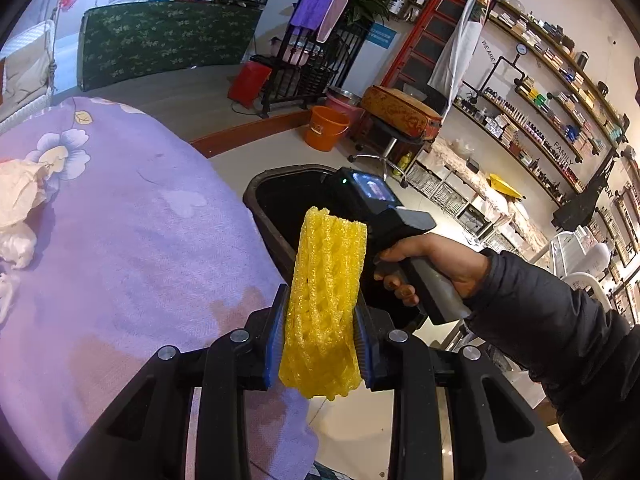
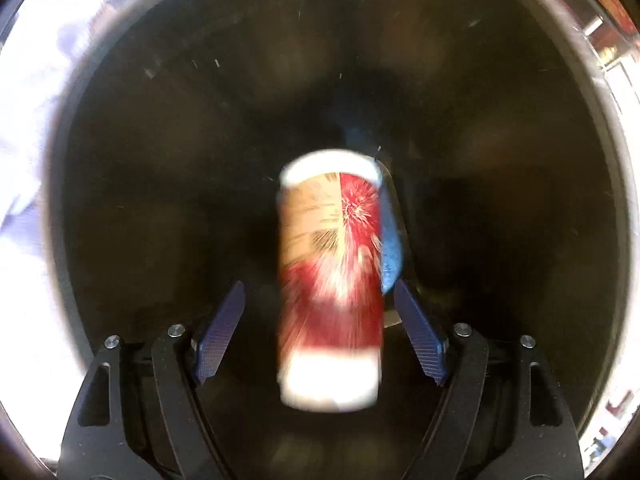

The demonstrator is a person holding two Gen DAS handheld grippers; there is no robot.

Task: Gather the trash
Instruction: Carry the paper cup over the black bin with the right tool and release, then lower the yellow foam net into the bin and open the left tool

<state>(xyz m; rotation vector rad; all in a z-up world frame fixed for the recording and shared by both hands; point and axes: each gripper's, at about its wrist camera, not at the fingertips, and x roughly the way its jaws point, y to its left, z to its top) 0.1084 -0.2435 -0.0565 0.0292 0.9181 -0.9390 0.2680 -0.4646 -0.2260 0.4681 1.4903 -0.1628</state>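
Observation:
A yellow foam net sleeve [image 1: 328, 256] stands up between the blue pads of my left gripper [image 1: 320, 320], which is shut on it at the table's edge beside the black bin [image 1: 272, 188]. A hand [image 1: 436, 264] holds the right gripper's body over the bin, and its fingers are hidden inside. In the right wrist view my right gripper [image 2: 320, 284] points down into the bin [image 2: 160, 160] with its jaws wide apart. A blurred red and white can [image 2: 332, 264] lies between the pads with a gap on each side. A blue object [image 2: 390, 240] shows behind the can.
A purple floral cloth [image 1: 120, 220] covers the table, with crumpled white and pink wrappers [image 1: 20, 208] at its left edge. An orange bucket [image 1: 326, 128], a stool [image 1: 396, 120] and a black rack [image 1: 304, 68] stand on the floor beyond the bin. Shelves [image 1: 540, 120] line the right wall.

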